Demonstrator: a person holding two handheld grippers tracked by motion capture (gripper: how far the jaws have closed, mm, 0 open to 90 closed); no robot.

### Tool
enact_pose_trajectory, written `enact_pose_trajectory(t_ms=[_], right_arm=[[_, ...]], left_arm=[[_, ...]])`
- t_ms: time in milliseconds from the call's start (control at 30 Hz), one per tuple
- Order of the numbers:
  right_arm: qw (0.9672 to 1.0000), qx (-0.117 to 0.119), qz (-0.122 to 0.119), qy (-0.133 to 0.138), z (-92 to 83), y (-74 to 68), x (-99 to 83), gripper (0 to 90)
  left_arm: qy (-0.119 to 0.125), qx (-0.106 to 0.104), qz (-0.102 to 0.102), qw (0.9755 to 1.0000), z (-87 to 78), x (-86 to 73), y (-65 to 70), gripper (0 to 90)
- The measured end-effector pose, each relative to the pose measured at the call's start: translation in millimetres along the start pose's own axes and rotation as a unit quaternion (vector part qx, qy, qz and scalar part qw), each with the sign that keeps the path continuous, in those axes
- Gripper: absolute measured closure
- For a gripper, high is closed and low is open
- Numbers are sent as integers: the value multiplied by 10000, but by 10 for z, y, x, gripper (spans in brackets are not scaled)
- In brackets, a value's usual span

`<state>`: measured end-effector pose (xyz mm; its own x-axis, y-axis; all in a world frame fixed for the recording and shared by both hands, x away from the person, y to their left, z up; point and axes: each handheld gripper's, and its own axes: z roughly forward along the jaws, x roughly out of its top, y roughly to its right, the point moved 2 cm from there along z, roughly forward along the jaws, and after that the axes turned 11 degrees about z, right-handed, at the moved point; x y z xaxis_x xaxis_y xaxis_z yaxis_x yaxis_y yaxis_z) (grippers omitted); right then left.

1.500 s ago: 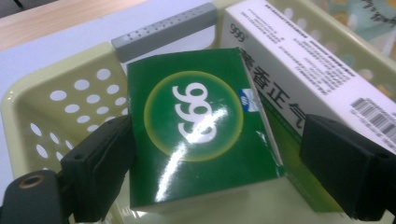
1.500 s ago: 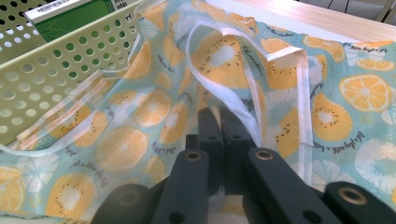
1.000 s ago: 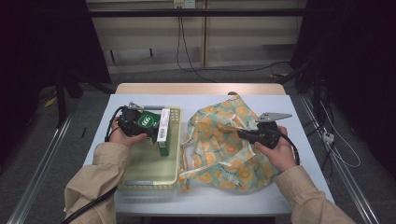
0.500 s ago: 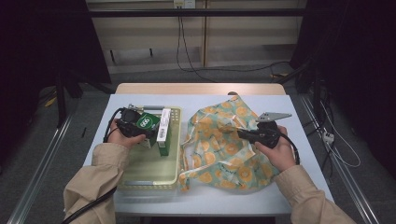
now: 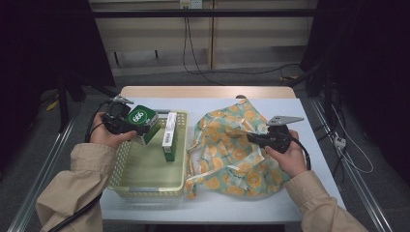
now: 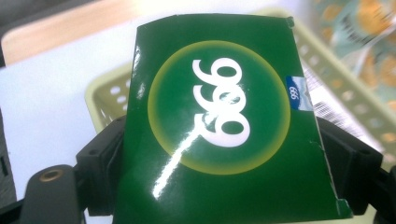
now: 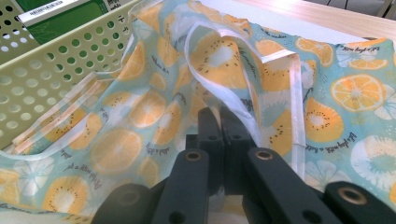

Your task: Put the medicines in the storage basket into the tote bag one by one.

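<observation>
- The green box (image 5: 141,121) with the white "999" in a yellow ring is sitting left of centre in the high view, held up over the far left corner of the basket (image 5: 126,186). In the left gripper view it takes up most of the frame.
- Your left gripper (image 5: 140,126) has its jaws spread wide, one on each side of that box, clamping it. They've just been closing in a bit, with the box between them.
- A second, longer green-and-white box (image 5: 168,137) stands in the basket, just to the right of the one you're holding.
- Over at centre right, your right gripper (image 5: 251,138) is pinched tight on the fruit-print bag (image 5: 227,159), right by its white handle strap (image 7: 280,60).
- The bag lies crumpled on the desk (image 5: 159,205), its left edge touching the basket's right wall.
</observation>
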<state>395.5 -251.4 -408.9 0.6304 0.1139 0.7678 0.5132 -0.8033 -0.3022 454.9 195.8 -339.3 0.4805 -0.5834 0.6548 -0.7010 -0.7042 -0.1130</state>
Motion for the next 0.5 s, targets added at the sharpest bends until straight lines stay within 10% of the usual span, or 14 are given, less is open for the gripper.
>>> enact_pose_trajectory(t_ms=[333,500], right_arm=[[10000,1,4,17,-20,-11,4,891],[10000,7,-11,31,-28,-16,8,891]], left_arm=[[388,-397,472,9973,-148,387,372,172],[567,-807,750,9923,-129,571,636,172]])
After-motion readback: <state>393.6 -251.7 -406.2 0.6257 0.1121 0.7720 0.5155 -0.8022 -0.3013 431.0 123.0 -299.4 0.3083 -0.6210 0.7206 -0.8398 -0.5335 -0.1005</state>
